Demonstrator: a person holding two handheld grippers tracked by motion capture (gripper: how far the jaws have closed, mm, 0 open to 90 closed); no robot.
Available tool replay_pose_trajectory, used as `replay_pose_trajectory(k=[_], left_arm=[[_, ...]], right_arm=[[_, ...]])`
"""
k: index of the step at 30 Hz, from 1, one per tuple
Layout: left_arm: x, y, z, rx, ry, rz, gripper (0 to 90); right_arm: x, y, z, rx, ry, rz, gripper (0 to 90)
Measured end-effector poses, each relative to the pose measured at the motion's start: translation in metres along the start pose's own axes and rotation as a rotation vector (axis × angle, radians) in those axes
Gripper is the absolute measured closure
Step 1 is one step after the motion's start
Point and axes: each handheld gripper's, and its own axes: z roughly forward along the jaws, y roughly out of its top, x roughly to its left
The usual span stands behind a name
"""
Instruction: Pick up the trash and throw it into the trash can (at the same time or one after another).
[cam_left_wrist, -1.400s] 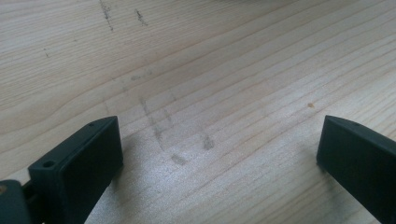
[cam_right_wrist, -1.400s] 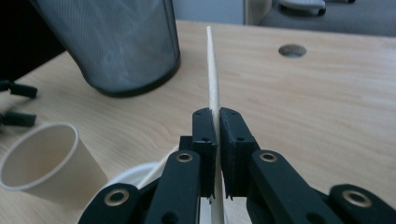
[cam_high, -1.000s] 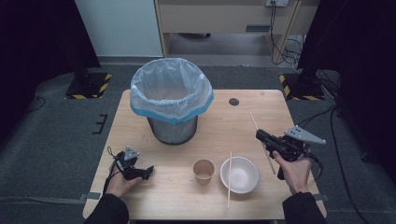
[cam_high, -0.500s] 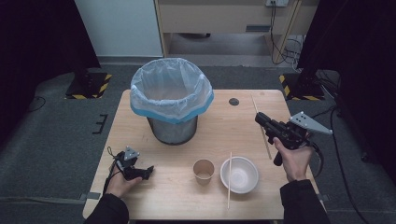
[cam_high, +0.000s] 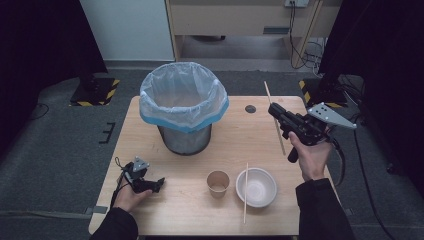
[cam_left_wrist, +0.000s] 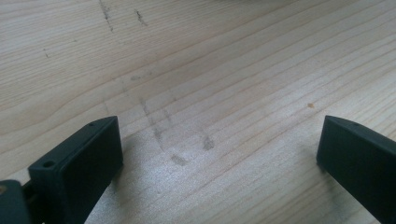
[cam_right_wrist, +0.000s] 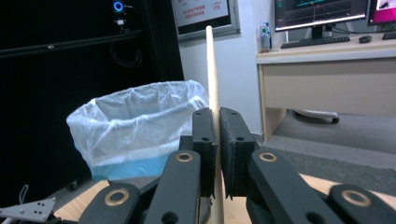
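Note:
My right gripper (cam_high: 274, 111) is raised over the right side of the wooden table (cam_high: 240, 135), shut on a thin wooden chopstick (cam_high: 279, 136). In the right gripper view the chopstick (cam_right_wrist: 212, 70) stands upright, pinched between the two black jaws of that gripper (cam_right_wrist: 217, 114). A second chopstick (cam_high: 245, 192) lies across the left rim of a white bowl (cam_high: 260, 189) near the front edge. A brown paper cup (cam_high: 218, 183) stands just left of the bowl. My left gripper (cam_high: 152, 184) rests low at the front left, open; its jaws (cam_left_wrist: 219, 140) stand wide apart over bare wood.
A metal bin (cam_high: 183, 107) lined with a clear and blue bag stands at the back middle of the table; the right gripper view has the bin (cam_right_wrist: 135, 128) ahead to the left. A small dark round spot (cam_high: 250, 108) marks the tabletop behind the right gripper. A desk (cam_right_wrist: 327, 79) with monitors stands beyond.
The right hand has risen and moved toward the back of the table, carrying the chopstick up off the wood. The left hand has stayed where it was.

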Motion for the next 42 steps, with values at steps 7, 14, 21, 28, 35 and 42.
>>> replay_pose_trajectory(k=[7, 14, 21, 28, 35, 42], left_arm=[[0.0, 0.0, 0.0, 0.0, -0.001, 0.001, 0.0], [0.0, 0.0, 0.0, 0.0, -0.001, 0.001, 0.0], [0.0, 0.0, 0.0, 0.0, -0.001, 0.001, 0.0], [0.0, 0.0, 0.0, -0.002, 0.0, 0.0, 0.0], [0.0, 0.0, 0.0, -0.001, -0.002, 0.001, 0.0], [0.0, 0.0, 0.0, -0.002, -0.002, 0.001, 0.0]], right_arm=[[0.008, 0.011, 0.013, -0.024, 0.02, -0.022, 85.6], [0.018, 0.028, 0.028, -0.06, 0.042, -0.039, 85.6], [0.029, 0.045, 0.044, -0.091, 0.061, -0.052, 85.6], [0.038, 0.063, 0.06, -0.117, 0.068, -0.079, 85.6], [0.043, 0.071, 0.078, -0.124, 0.075, -0.108, 85.7], [0.053, 0.072, 0.098, -0.12, 0.105, -0.118, 85.7]])
